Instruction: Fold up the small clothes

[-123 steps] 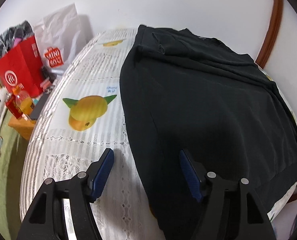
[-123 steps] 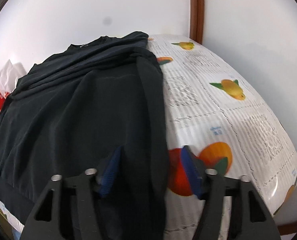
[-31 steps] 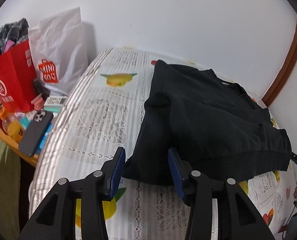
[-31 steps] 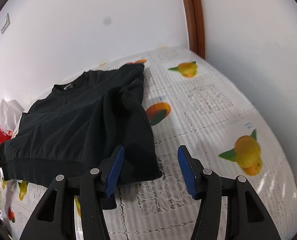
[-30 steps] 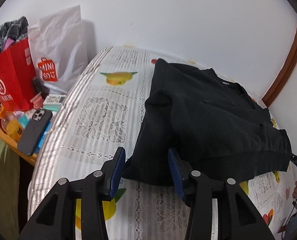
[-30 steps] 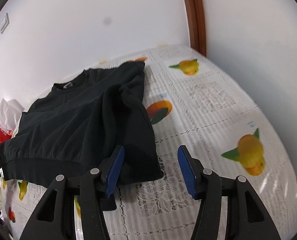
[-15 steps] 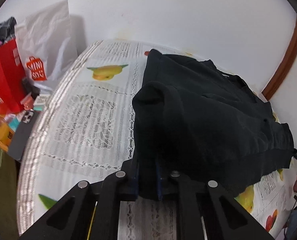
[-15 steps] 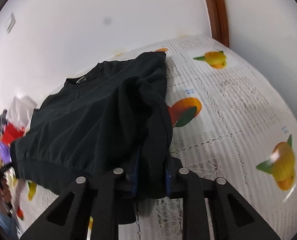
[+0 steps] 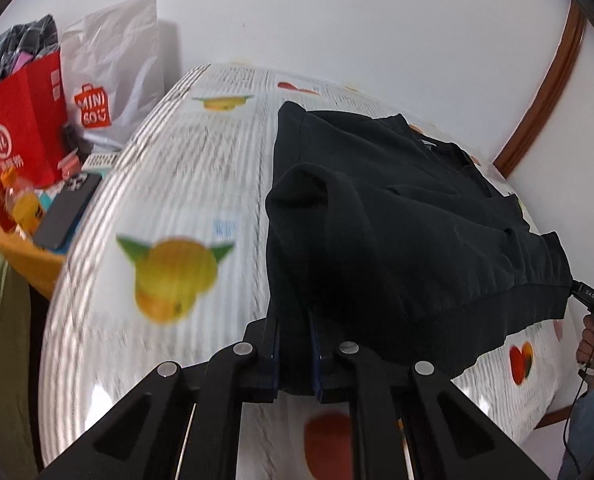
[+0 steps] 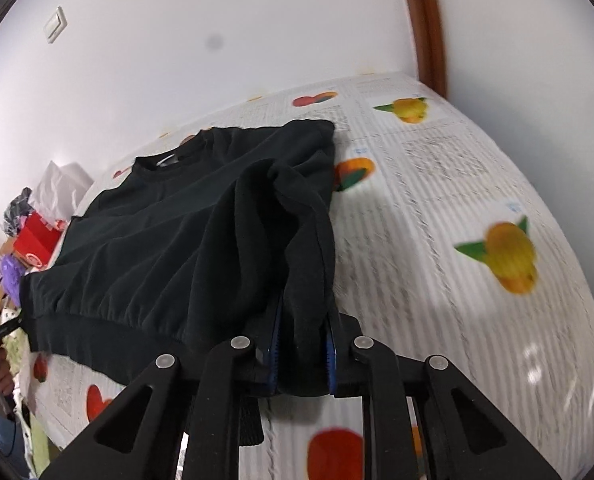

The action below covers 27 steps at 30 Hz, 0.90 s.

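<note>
My left claw (image 9: 294, 320) is clamped on one near corner of the black sweater (image 9: 397, 216), my right claw (image 10: 303, 330) on the other. The sweater stretches ahead of both claws across the fruit-print surface (image 10: 437, 208), its hem sagging between them. Left of my left claw stand a red bag (image 9: 21, 120) and a phone (image 9: 67, 208).

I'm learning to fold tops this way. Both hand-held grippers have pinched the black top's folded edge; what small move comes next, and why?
Probably carry both corners forward toward the collar. The left hand-held gripper and right hand-held gripper are each shut on the near doubled edge of the black top, whose far half lies flat on the fruit-print cloth.
</note>
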Tool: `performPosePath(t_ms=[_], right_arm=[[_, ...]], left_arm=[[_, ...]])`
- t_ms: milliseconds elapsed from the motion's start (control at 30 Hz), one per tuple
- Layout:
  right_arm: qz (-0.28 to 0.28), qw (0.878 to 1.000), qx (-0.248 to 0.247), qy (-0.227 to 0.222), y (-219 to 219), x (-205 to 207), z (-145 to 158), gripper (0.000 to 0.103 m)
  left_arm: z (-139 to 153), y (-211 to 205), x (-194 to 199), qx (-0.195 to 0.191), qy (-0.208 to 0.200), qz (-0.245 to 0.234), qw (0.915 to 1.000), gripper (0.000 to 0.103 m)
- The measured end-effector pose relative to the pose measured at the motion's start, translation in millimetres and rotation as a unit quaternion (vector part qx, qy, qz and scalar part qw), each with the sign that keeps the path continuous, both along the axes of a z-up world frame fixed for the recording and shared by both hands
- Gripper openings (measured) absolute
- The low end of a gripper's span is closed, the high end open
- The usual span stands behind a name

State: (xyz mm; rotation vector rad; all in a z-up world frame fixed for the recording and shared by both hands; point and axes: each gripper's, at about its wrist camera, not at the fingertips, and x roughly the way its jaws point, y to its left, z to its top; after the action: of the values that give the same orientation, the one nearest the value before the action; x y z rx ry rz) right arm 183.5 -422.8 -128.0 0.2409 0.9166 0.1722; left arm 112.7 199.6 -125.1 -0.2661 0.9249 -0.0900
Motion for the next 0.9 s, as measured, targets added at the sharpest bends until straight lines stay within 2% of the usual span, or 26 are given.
performPosePath(t_ms=[100, 167, 233, 300, 367, 467, 567, 633, 733, 767, 800, 833, 867, 900], right_arm=[[-0.025, 1.0, -0.013, 0.005, -1.9, -10.9, 6.1, 0.023], [-0.041, 0.999, -0.023, -0.013, -2.2, -24.7, 18.9, 0.023], [-0.036, 0.998, -0.029, -0.031, 0.7, -38.9, 31.7, 0.029], [-0.022, 0.999, -0.02, -0.04, 7.5, -51.4, 38.2, 0.045], [-0.005, 0.999, -0.011, -0.038, 14.8, -57.0, 36.8, 0.047], [0.015, 1.0, -0.006, -0.025, 27.3, -61.6, 22.9, 0.047], [0.012, 1.0, 0.005, -0.01, 34.7, -59.7, 5.5, 0.047], [0.013, 1.0, 0.016, 0.001, 39.2, -55.3, -3.4, 0.045], [0.015, 1.0, 0.011, 0.011, 47.4, -51.3, -10.3, 0.037], [0.014, 1.0, 0.006, 0.01, 48.9, -51.3, -10.9, 0.032], [0.014, 1.0, 0.0, 0.009, 50.7, -51.7, -10.4, 0.017], [0.019, 1.0, -0.002, 0.009, 51.9, -52.8, -9.7, 0.012], [0.025, 1.0, -0.002, 0.008, 52.4, -54.1, -7.6, 0.012], [0.032, 0.999, -0.004, -0.008, 51.8, -58.8, -0.3, 0.011]], left_arm=[[2.2, -4.8, -9.9, 0.011, -0.004, 0.004, 0.9999, 0.013], [7.0, -4.2, -13.7, 0.015, -0.009, 0.011, 0.9998, 0.015], [13.9, -3.7, -20.9, 0.018, -0.014, 0.014, 0.9996, 0.02], [20.8, -3.7, -30.5, 0.026, -0.028, 0.016, 0.9991, 0.032], [25.9, -6.6, -38.9, 0.025, -0.046, 0.0, 0.9986, 0.043], [28.3, -18.8, -47.8, 0.021, -0.058, -0.039, 0.9973, 0.043], [21.6, -31.9, -46.4, 0.021, -0.044, -0.064, 0.9967, 0.043], [10.3, -40.3, -42.3, 0.014, -0.026, -0.078, 0.9965, 0.043], [-6.5, -47.9, -31.7, -0.005, 0.002, -0.083, 0.9966, 0.043], [-10.3, -48.9, -28.6, -0.009, 0.006, -0.079, 0.9968, 0.043], [-13.4, -49.0, -25.2, -0.014, 0.008, -0.074, 0.9971, 0.041], [-14.0, -48.5, -24.7, -0.018, 0.005, -0.07, 0.9974, 0.031], [-12.9, -48.6, -23.2, -0.021, 0.006, -0.069, 0.9974, 0.018], [-10.6, -49.5, -21.6, -0.021, 0.011, -0.073, 0.9971, 0.016]])
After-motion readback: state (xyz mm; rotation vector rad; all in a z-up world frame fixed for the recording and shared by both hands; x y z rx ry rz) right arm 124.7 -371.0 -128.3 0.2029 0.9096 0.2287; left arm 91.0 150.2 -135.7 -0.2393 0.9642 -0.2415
